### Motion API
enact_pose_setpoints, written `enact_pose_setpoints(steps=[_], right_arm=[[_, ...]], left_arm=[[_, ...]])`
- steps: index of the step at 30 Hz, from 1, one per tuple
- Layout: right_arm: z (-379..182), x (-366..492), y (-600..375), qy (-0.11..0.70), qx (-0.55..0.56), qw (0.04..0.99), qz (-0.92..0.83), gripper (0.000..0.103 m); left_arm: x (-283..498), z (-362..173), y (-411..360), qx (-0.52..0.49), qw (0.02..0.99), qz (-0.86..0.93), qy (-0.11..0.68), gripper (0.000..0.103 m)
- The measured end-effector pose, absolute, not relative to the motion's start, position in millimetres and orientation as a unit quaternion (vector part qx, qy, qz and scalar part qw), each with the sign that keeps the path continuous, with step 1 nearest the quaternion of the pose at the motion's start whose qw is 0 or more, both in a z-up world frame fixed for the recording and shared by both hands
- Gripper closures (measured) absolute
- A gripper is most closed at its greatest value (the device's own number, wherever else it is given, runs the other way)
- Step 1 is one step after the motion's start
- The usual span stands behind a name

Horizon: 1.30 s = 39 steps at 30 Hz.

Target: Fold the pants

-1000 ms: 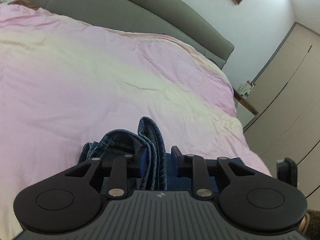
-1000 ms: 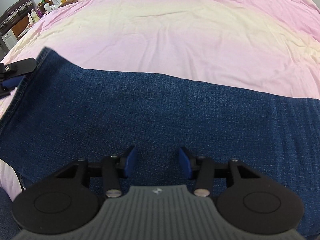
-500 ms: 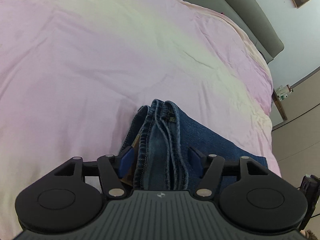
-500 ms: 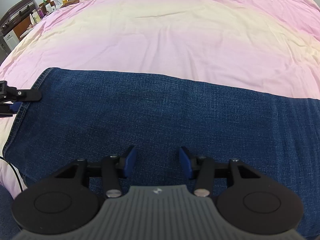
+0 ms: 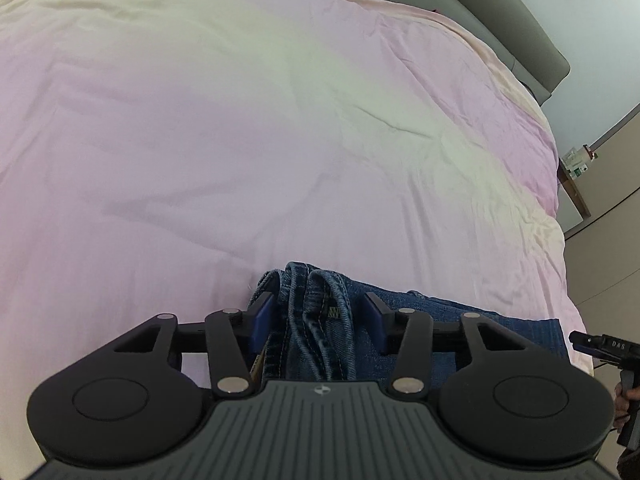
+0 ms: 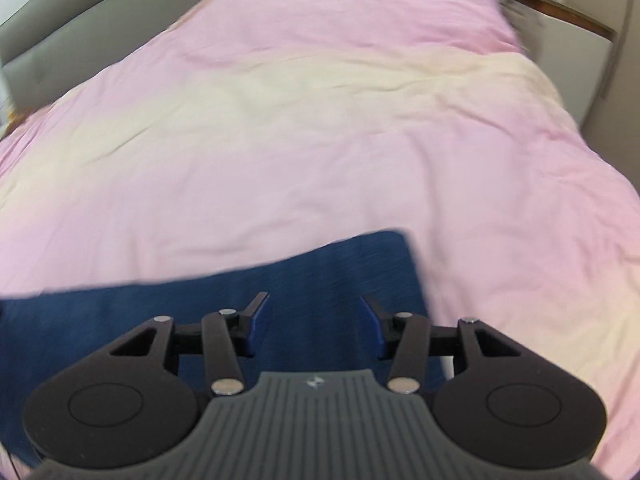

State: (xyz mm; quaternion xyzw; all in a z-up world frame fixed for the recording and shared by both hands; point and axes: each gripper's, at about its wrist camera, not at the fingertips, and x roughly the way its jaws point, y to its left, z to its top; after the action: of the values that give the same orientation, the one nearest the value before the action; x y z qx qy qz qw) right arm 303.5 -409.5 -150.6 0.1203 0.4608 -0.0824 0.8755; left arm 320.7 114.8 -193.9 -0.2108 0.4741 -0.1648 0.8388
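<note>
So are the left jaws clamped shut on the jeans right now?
No, the left gripper stands open, with the bunched jeans loose between its jaws.

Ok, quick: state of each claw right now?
Left claw: open, jeans bunched between its fingers, not clamped.
Right claw: open, holding nothing, over jeans.

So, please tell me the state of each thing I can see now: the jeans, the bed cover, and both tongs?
jeans: lying on the bed, hems bunched between the left fingers, not clamped.
bed cover: spread out, lightly wrinkled.
left tongs: open, straddling the bunched denim.
right tongs: open, over flat denim, holding nothing; this view is blurred.
</note>
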Motion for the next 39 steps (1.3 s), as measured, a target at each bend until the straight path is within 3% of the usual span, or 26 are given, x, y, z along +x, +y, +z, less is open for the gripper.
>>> enact_pose_setpoints(steps=[3, 4, 8, 9, 10, 13, 16, 21, 29, 31, 32, 34, 38, 39], right_arm=[[-161, 323, -448, 0.466, 0.17, 0.862, -0.104, 0.057], [-165, 329, -456, 0.467, 0.187, 0.857, -0.109, 0.057], [-189, 352, -480, 0.461, 0.277, 0.833, -0.134, 0.055], [-194, 356, -481, 0.467, 0.282, 0.826, -0.14, 0.063], [-197, 359, -479, 0.474, 0.273, 0.824, -0.146, 0.084], [-197, 354, -469, 0.473, 0.237, 0.838, -0.137, 0.094], [-189, 342, -467, 0.446, 0.229, 0.854, -0.138, 0.097], [-179, 322, -480, 0.416, 0.24, 0.864, -0.149, 0.098], [-205, 341, -479, 0.451, 0.2, 0.854, -0.167, 0.097], [-205, 342, -481, 0.449, 0.205, 0.854, -0.165, 0.092], [-200, 339, -483, 0.443, 0.21, 0.857, -0.16, 0.089], [-188, 329, -486, 0.428, 0.219, 0.863, -0.152, 0.069], [-158, 297, -484, 0.405, 0.21, 0.881, -0.126, 0.068], [-153, 288, -480, 0.402, 0.208, 0.884, -0.114, 0.074]], left_arm=[[320, -194, 115, -0.207, 0.84, -0.162, 0.474, 0.058], [319, -193, 115, -0.208, 0.84, -0.165, 0.473, 0.066], [319, -190, 112, -0.202, 0.842, -0.163, 0.474, 0.072], [319, -189, 111, -0.198, 0.843, -0.161, 0.474, 0.073], [319, -188, 109, -0.196, 0.843, -0.161, 0.474, 0.076], [320, -183, 103, -0.179, 0.848, -0.166, 0.471, 0.081], [320, -173, 92, -0.152, 0.858, -0.175, 0.459, 0.082], [330, -164, 69, -0.11, 0.86, -0.181, 0.464, 0.083], [343, -183, 66, -0.116, 0.843, -0.175, 0.495, 0.081], [338, -176, 67, -0.113, 0.849, -0.164, 0.489, 0.071], [335, -171, 68, -0.112, 0.852, -0.16, 0.485, 0.07], [325, -160, 72, -0.11, 0.86, -0.16, 0.472, 0.07], [297, -140, 70, -0.111, 0.873, -0.157, 0.447, 0.071], [288, -137, 68, -0.112, 0.873, -0.166, 0.445, 0.071]])
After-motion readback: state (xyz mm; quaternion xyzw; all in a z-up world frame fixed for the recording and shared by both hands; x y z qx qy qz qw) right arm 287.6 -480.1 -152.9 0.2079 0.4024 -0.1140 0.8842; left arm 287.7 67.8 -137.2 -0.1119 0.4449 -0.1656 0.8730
